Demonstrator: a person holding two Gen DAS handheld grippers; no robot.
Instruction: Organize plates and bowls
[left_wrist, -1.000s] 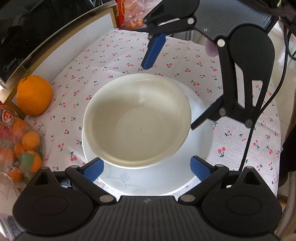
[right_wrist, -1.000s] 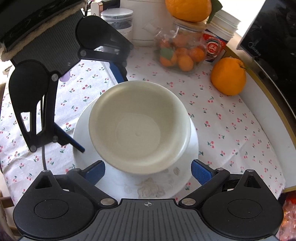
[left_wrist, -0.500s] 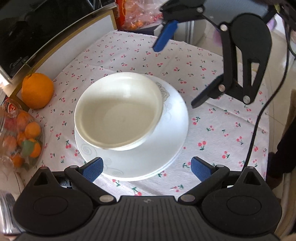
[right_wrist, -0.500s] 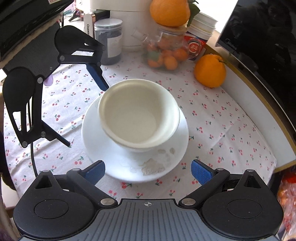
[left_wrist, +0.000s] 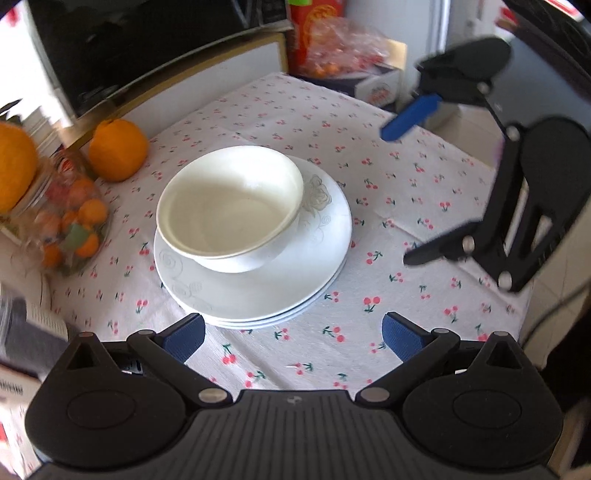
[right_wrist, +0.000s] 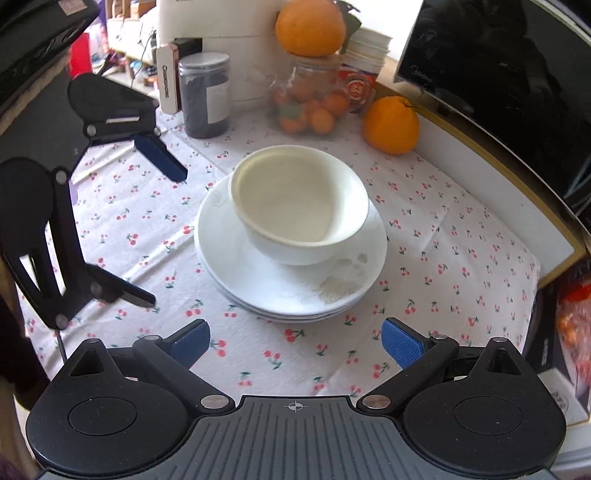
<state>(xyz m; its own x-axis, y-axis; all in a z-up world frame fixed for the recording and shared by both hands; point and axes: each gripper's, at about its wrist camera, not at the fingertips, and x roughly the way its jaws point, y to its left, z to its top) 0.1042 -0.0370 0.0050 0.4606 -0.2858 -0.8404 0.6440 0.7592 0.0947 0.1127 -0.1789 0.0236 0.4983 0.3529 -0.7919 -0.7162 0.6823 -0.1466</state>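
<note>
Here, empty bowl (left_wrist: 231, 208) atop stacked plates (left_wrist: 295, 288).

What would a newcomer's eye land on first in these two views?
Probably the white bowl sitting off-centre on the stack of plates, mid-table on the cherry-print cloth. Then the big orange by the wall, and both grippers, left gripper and right gripper, open and empty.

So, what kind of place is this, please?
Probably a home kitchen or dining corner: a cherry-print tablecloth, a microwave at the table's edge, and an orange beside a fruit jar.
</note>
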